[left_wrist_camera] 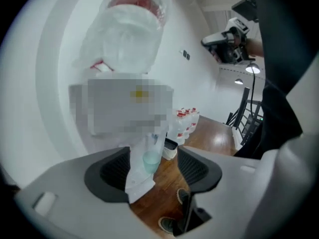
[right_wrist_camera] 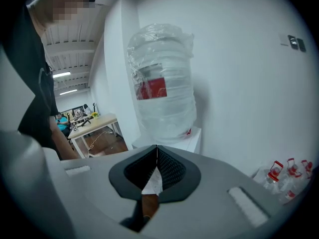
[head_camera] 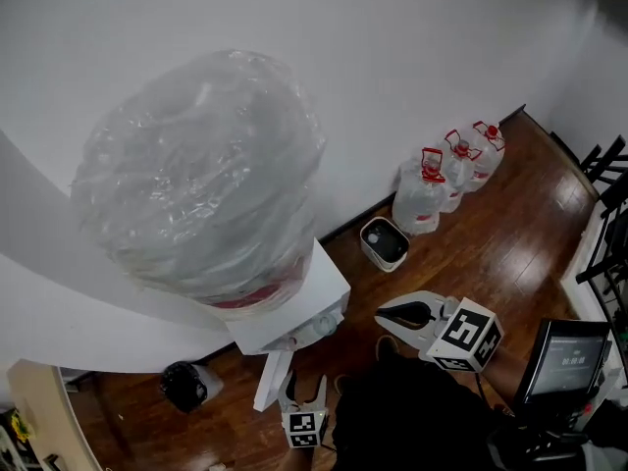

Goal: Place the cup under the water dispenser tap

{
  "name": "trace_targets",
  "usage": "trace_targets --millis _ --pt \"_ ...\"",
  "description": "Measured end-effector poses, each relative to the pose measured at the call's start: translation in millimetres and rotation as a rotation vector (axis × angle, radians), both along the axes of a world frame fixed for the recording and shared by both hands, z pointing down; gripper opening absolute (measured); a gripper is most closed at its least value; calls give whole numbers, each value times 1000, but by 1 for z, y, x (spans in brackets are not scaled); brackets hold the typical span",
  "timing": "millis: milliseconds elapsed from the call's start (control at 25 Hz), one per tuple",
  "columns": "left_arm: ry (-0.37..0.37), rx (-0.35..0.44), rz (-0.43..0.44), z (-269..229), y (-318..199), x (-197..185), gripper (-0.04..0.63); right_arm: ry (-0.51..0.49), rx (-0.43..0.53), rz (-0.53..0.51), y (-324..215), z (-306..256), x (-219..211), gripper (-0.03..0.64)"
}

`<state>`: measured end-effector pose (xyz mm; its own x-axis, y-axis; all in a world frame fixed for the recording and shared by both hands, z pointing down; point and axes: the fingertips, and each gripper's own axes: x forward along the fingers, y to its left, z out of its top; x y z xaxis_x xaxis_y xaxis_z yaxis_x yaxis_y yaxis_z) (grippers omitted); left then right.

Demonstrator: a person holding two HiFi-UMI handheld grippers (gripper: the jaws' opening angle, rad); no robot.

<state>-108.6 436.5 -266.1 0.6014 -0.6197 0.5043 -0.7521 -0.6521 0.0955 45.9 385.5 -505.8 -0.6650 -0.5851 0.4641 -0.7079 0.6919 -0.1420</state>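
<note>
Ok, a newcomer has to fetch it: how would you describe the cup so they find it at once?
Look for the white dispenser against the wall, with the big wrapped bottle on top. The cup stands at its front, below the tap. It is small, pale green and see-through, unlike the tall red-capped jugs on the floor.

The pale-green cup [left_wrist_camera: 151, 162] (translucent, upright) stands under the white water dispenser [head_camera: 329, 281] tap [left_wrist_camera: 154, 136].

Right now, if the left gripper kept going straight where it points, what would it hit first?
Probably the pale green cup, which shows beyond the open jaws of the left gripper, standing at the front of the water dispenser. Depth is hard to judge, though.
</note>
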Motion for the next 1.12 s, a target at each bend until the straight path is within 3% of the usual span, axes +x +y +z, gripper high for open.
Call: trace_targets --millis 120,200,240,360,520,720,960,1120 --pt "70 167 16 -65 5 2 70 -17 18 10 7 -5 -11 3" --pt "136 239 -40 -106 1 0 35 -22 25 14 12 -6 -12 2" --pt "174 261 -89 -126 -3 -2 6 -23 28 15 14 -5 -12 2" --pt "258 289 -208 -170 -7 -13 6 -36 41 13 18 -6 -12 2" --pt "308 297 -245 -216 -5 -5 6 -59 49 11 25 -13 -6 2" --pt "319 353 -198 -268 3 17 6 -67 84 16 27 -31 5 0" --pt "261 448 -123 -299 9 31 6 -63 103 3 32 -41 8 0" --pt "255 457 -167 -310 1 19 6 -69 105 -11 31 -42 6 0"
